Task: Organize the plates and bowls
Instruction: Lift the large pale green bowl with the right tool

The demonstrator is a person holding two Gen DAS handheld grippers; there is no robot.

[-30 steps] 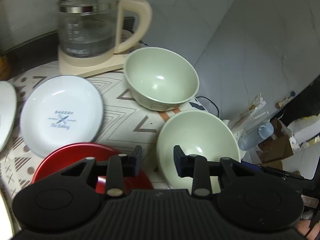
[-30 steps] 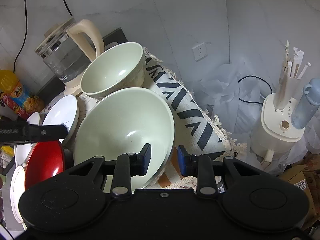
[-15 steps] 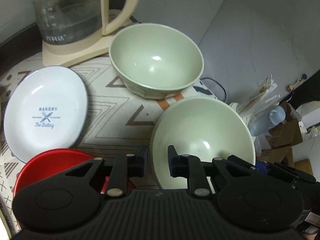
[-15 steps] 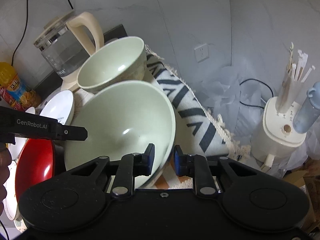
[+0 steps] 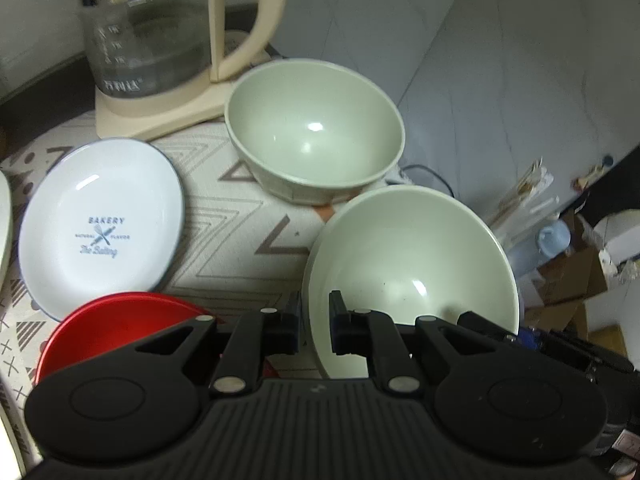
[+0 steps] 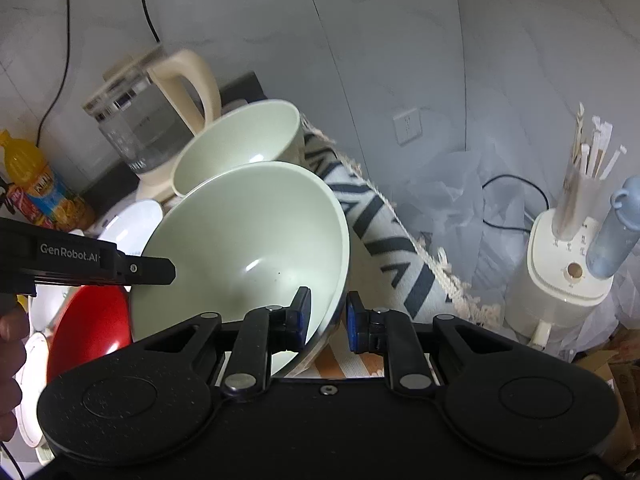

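Note:
A wide pale green bowl (image 5: 412, 264) sits tilted at the right end of the patterned cloth (image 5: 240, 232). My left gripper (image 5: 314, 322) has the bowl's left rim between its pads, and its jaws are closing on it. My right gripper (image 6: 326, 316) is shut on the opposite rim of the same bowl (image 6: 248, 240). Behind it stands a deeper green bowl (image 5: 316, 132). A white "Bakery" plate (image 5: 100, 224) lies to the left, with a red plate (image 5: 120, 320) partly under my left gripper.
A glass kettle (image 5: 160, 32) on a cream base stands at the back. The cloth's fringed edge (image 6: 416, 248) hangs over the table's right side. Beyond it are a white appliance (image 6: 560, 272) holding straws and a blue bottle (image 6: 616, 232). An orange drink bottle (image 6: 36, 184) stands far left.
Both pairs of jaws have narrowed onto the wide bowl's rim. In the right wrist view the left gripper has come in over the bowl's left edge.

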